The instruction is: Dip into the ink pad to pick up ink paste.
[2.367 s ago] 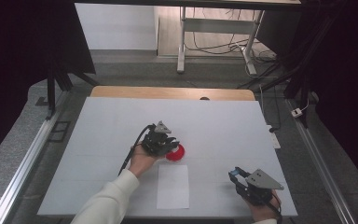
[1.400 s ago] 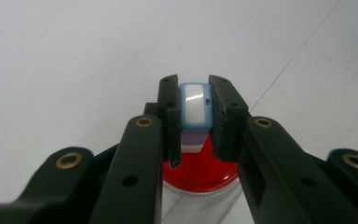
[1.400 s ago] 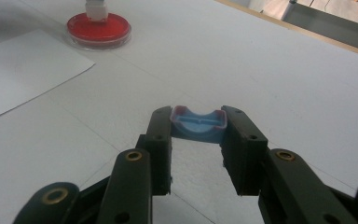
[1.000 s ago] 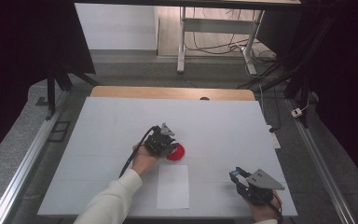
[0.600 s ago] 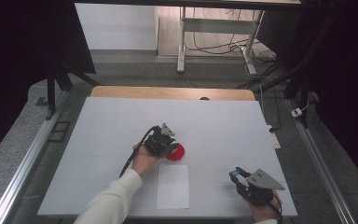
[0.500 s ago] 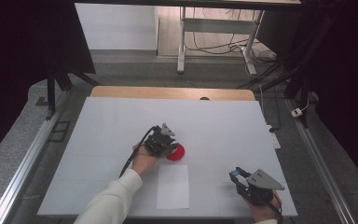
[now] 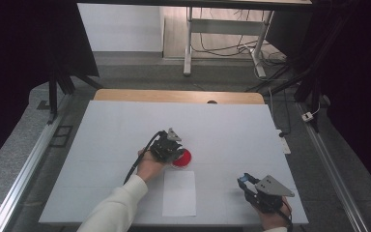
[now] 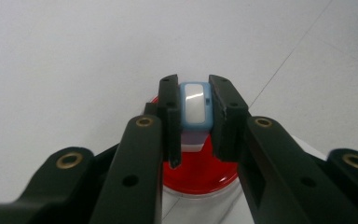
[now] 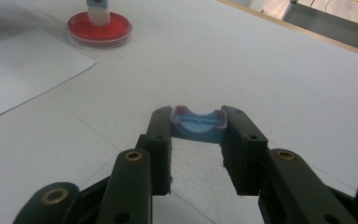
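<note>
The left tongs [image 8: 193, 116] are clamping a small blue-and-white stick [image 8: 195, 105], holding it upright with its lower end over the red dish [image 8: 200, 172] directly below. The right tongs [image 9: 196, 135] are pinching a blue cap [image 9: 198, 122] low over the bench [image 7: 232, 125], well apart near the front right corner. The white paper sheet [image 7: 179, 192] is lying between, so the left hand is sitting nearer the dish.

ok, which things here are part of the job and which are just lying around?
In use:
- stamp held in left gripper, over red dish
- blue cap held in right gripper

Lying about:
- paper sheet
- power strip off table edge
</note>
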Demonstrator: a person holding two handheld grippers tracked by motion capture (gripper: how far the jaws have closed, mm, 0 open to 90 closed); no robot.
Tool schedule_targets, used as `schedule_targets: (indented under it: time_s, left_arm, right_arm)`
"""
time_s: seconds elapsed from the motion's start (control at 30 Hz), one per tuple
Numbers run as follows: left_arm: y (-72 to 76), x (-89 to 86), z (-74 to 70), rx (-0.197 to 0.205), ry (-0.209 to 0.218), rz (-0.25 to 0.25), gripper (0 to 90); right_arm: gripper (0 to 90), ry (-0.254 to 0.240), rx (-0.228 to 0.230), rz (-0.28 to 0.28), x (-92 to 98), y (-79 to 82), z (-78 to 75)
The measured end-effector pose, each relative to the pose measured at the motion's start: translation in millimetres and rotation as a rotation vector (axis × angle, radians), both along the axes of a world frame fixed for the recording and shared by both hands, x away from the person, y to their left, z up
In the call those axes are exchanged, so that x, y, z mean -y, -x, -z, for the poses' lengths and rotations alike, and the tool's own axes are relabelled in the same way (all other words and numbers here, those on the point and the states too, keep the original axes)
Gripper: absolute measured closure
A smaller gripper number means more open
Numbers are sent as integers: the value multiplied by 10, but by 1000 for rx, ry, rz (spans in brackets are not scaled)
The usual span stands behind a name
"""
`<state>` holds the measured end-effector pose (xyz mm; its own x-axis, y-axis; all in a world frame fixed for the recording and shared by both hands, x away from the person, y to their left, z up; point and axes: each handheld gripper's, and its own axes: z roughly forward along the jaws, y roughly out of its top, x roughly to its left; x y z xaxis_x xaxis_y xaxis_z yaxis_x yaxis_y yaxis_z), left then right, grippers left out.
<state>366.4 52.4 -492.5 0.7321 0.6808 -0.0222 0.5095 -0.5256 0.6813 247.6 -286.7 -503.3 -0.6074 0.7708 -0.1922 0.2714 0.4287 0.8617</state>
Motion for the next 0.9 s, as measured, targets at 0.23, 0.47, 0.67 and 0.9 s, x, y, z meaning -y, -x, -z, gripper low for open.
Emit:
schedule_targets:
  time_s: [0.23, 0.47, 0.67, 0.9]
  left_arm:
    - [-8, 1, 7, -8, -4, -1, 761]
    - [0, 16, 13, -5, -13, -3, 762]
    - [-3, 21, 13, -7, -16, -5, 763]
    - [-5, 18, 14, -12, -14, -6, 764]
  right_arm:
    - [640, 0, -1, 1, -2, 0, 1]
    - [640, -4, -2, -3, -15, -1, 8]
    - [640, -4, -2, -3, -20, 0, 9]
    - [640, -2, -3, -2, -21, -3, 11]
